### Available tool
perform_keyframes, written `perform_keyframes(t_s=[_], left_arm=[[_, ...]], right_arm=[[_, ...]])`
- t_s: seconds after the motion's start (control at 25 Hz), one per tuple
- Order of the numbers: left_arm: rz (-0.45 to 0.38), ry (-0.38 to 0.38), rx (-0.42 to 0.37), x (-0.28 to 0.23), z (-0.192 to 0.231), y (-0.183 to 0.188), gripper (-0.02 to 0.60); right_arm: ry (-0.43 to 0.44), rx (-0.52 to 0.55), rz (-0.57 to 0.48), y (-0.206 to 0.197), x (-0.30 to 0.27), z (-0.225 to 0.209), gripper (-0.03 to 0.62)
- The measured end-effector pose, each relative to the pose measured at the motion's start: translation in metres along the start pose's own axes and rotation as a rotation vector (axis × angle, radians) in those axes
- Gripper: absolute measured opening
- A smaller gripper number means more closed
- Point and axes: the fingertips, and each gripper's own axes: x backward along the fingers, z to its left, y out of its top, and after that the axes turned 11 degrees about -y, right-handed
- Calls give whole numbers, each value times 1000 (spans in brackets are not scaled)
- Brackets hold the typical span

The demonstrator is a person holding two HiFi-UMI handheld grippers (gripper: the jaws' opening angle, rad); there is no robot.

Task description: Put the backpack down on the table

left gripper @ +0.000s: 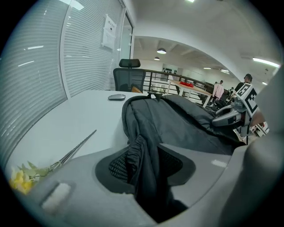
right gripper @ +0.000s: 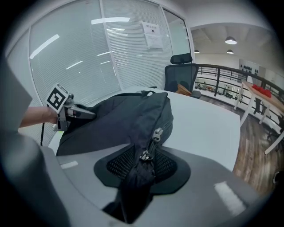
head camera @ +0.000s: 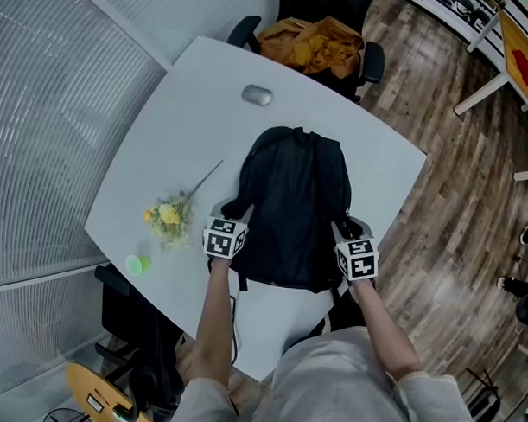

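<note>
White slatted blinds behind glass close off the left side. A paper notice is stuck on the glass, its print too small to read. Beside the blinds stands a pale table with rounded corners, mostly bare on its left half and along its far edge. Near the table's left edge lies a sprig of yellow flowers with a long thin stem, and just below it a small green round thing. A grey computer mouse sits well apart, toward the far edge.

The left gripper has its jaws partway apart. A fold of dark fabric fills the gap and lies against both mesh pads. That fabric is the left side of the black backpack, which lies flat on the table's right half. Its lower end is close to the near edge and its right side close to the right edge. No logo shows on it, and nothing of its inside.

The right gripper is clamped on the pack's right side along the zip seam, with a metal zip pull just above the pads. Each gripper's cube carries black-and-white square markers.

Beyond the far edge, an office chair holds a crumpled orange-brown garment. Open wood floor lies to the right.
</note>
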Motion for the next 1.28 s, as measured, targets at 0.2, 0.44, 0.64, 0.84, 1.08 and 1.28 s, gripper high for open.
perform_keyframes(t_s=[0.2,0.44,0.64,0.84,1.08,1.28], left_arm=[[4,-13,21,-5,7,-4,169],[23,-36,49,-9,12,-9,192],[33,-45,64,-11,13,-11,204],[52,-2,30,-16,14,-14,207],[59,36,-6,-19,15,-18,212],[53,51,-20,-19,17,-19,221]], right_arm=[[-24,28,26,-5,-10,0,118],[-33,42,40,-8,-14,-2,121],[-39,37,47,-9,-17,-4,124],[-29,-21,75,-14,-23,-7,130],[-32,-45,65,-16,-25,-8,130],[-28,-64,65,-15,-27,-7,130]])
